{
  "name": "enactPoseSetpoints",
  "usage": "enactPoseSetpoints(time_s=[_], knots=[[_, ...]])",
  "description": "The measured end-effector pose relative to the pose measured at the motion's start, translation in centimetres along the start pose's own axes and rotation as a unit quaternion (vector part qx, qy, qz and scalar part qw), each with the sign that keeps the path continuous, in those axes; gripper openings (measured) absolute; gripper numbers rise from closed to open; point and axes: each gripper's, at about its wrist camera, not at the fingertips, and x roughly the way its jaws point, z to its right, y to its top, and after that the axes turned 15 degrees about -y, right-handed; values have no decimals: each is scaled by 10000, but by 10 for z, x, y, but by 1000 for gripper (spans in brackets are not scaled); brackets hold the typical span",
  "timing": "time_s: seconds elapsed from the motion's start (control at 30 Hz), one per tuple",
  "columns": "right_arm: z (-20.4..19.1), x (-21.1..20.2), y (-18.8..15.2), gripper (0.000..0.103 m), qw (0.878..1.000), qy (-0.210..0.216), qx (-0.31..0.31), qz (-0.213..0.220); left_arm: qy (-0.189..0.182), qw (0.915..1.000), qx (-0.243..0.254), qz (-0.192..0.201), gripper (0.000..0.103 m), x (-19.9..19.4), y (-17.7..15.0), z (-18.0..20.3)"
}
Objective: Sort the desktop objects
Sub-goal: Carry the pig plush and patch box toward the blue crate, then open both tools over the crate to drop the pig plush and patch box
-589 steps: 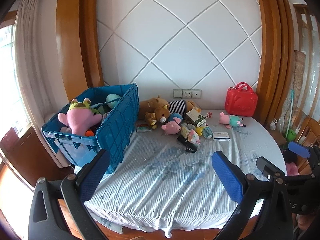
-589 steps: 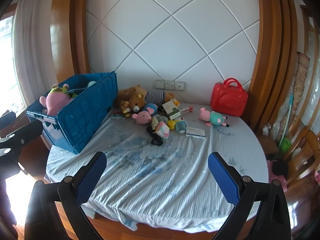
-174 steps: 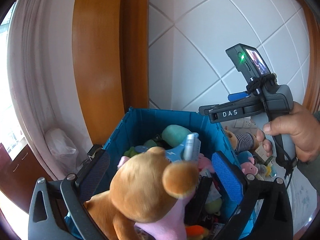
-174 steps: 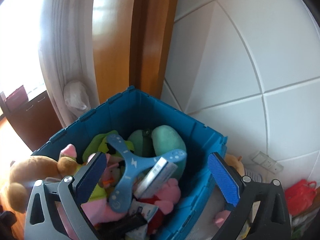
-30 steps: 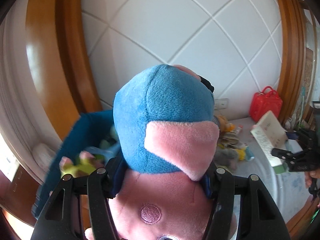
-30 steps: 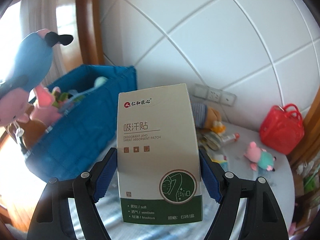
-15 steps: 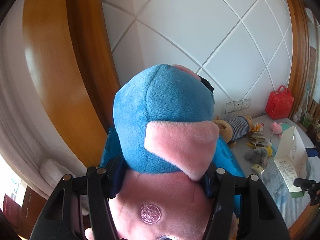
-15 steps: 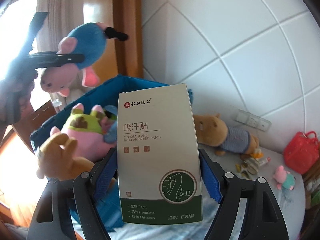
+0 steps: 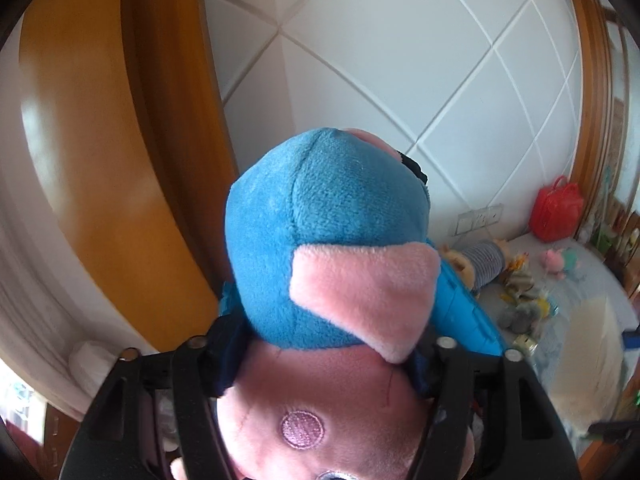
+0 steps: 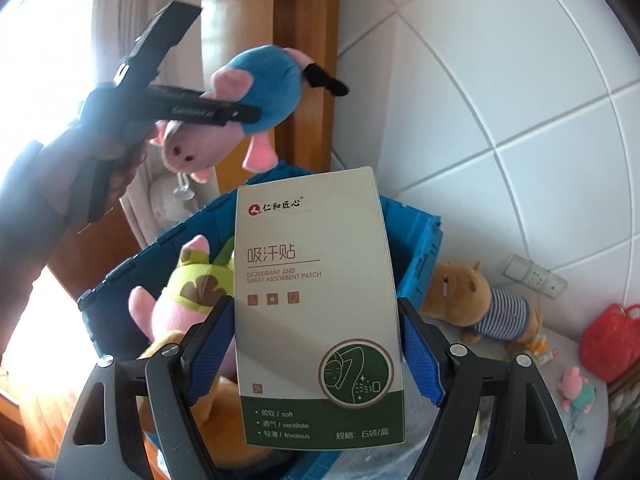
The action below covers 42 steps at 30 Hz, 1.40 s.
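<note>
Round table (image 9: 600,280) w/ pale blue-white cloth. On it: blue crate (image 10: 420,248) at left edge, bear plush in striped shirt (image 10: 480,304) just beside crate, red bag (image 10: 608,344) by wall, small pig plush (image 10: 576,390) nr bag, clutter of small items (image 9: 524,296) mid-table.

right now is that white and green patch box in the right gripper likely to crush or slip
The patch box looks like thin card, so it probably dents under a hard squeeze. Its faces look smooth, so it may slip. The right gripper pinches only its lower half, so it might tilt.
</note>
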Motion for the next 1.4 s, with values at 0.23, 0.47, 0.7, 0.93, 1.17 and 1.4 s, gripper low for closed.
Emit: enactPoseSetpoints(time_s=[0.23, 0.47, 0.7, 0.93, 1.17, 1.4], knots=[[-9, 9, 4, 103, 9999, 137, 54, 32, 128, 9998, -80, 161, 103, -7, 9, -10], [1, 4, -9, 103, 9998, 131, 141, -5, 294, 9995, -99, 93, 103, -14, -3, -7], [19, -12, -23, 103, 9995, 143, 273, 71, 436, 9989, -112, 107, 103, -32, -13, 14], [49, -31, -52, 103, 9991, 132, 406, 53, 467, 9987, -110, 154, 103, -48, -27, 61], [107, -50, -96, 103, 9982, 158, 565, 118, 437, 9990, -25, 24, 103, -37, -38, 149], [211, -66, -162, 103, 9967, -23, 809, -3, -47, 9990, -71, -447, 103, 45, -60, 282]])
